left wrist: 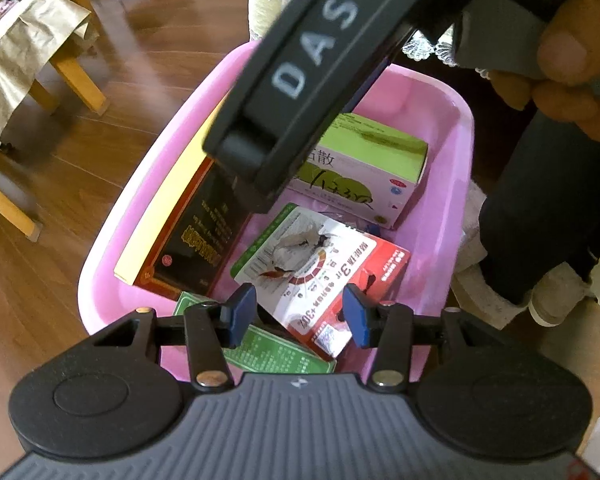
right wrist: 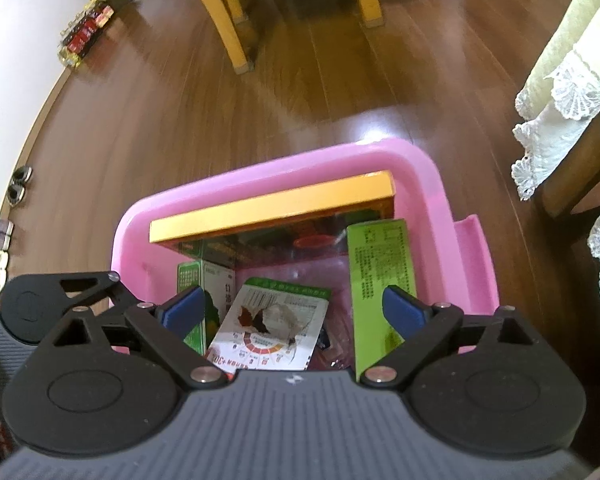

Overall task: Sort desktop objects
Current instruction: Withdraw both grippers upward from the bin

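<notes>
Both grippers, left (left wrist: 296,316) and right (right wrist: 292,312), hover over the pink bin (right wrist: 260,184), jaws wide and empty. Boxes (left wrist: 364,168) lie inside it. The grippers may collide, being so close.

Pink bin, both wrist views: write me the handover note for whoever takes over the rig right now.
Left gripper: open, empty, over the near end of the pink bin.
Right gripper: open, empty, also above the bin.
In the bin: green and white box, red and white packet, dark box with yellow edge, green card.
Done: these items are binned.
Left: cannot tell; the desktop is out of view, so check it for leftovers.
</notes>
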The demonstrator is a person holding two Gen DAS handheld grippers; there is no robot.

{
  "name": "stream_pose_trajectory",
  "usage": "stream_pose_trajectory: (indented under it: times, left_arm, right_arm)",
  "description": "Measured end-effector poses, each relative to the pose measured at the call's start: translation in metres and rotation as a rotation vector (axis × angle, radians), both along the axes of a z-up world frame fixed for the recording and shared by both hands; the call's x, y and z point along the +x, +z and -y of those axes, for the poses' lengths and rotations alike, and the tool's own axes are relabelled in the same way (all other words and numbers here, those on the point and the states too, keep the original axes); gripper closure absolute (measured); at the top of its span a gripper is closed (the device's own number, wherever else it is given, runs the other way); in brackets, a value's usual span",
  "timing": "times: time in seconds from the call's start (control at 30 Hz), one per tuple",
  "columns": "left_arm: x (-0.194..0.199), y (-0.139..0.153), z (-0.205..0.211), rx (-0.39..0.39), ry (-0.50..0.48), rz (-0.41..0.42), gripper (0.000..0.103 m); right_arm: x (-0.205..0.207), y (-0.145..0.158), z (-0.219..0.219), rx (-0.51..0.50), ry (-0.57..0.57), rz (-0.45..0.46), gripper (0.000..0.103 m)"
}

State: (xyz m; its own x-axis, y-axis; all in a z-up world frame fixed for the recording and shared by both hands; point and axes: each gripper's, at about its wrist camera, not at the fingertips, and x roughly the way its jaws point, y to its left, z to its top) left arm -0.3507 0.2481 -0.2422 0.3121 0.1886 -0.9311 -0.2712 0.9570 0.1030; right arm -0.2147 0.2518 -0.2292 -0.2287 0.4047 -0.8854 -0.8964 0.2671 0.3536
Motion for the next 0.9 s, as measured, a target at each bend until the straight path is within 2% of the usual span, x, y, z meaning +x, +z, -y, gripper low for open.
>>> stream_pose_trajectory:
  times: [0.27, 0.43, 0.63, 0.8, 0.9]
  left_arm:
    - [0.006, -0.008, -0.014, -0.067, 0.050, 0.021, 0.050]
    - [0.003, -0.009, -0.018, -0.079, 0.063, 0.030, 0.047]
    - [-0.001, 0.000, -0.011, -0.032, 0.066, 0.027, 0.048]
    - [-0.011, 0.019, -0.004, 0.006, 0.110, 0.055, 0.046]
    - [-0.017, 0.030, 0.000, 0.028, 0.136, 0.072, 0.034]
  right_arm:
    - [0.021, 0.008, 0.006, 0.026, -0.096, -0.038, 0.008]
    - [0.020, 0.010, 0.007, 0.039, -0.087, -0.029, 0.008]
    - [0.022, 0.017, 0.013, 0.048, -0.098, -0.046, 0.007]
    - [0.023, 0.028, 0.026, 0.058, -0.106, -0.050, 0.005]
    - [0.022, 0.034, 0.033, 0.061, -0.100, -0.039, 0.004]
